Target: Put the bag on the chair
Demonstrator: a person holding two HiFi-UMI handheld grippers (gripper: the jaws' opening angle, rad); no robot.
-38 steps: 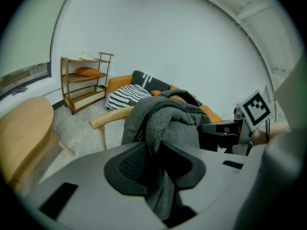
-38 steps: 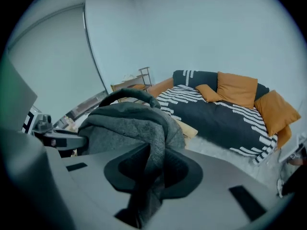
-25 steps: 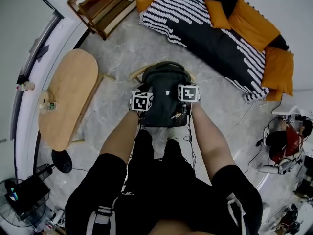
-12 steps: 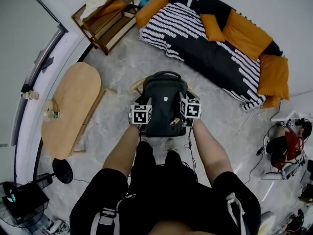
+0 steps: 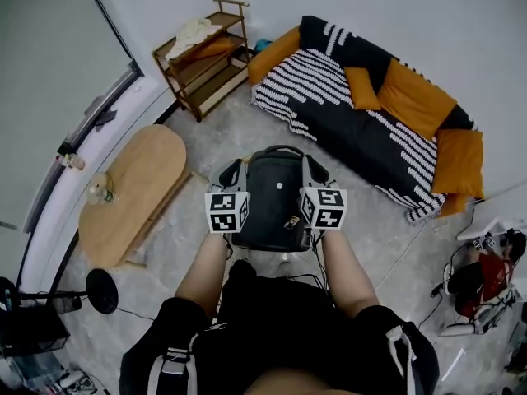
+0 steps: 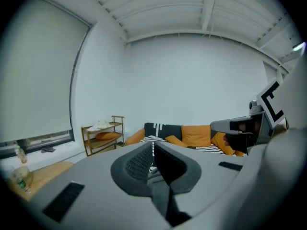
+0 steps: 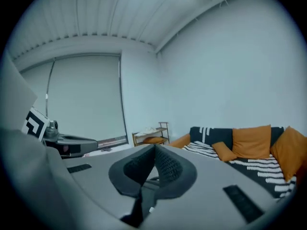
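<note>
Fingers point(image 6: 132, 166) on the left gripper point(image 6: 153, 146) are closing down to a sliver, gripping nothing. Between the two grippers the black bag point(image 5: 276, 196) is lying flat, front up. It seems to be resting on the chair, which it is hiding from me. I am guessing both grippers are hovering just beside it because it needs no holding there. Fingers point(image 7: 170, 169) on the right gripper point(image 7: 154, 146) are pressing together, empty too. I am counting one wooden table point(image 5: 140, 179), two grippers, one bag, one sofa point(image 5: 354, 138).
</note>
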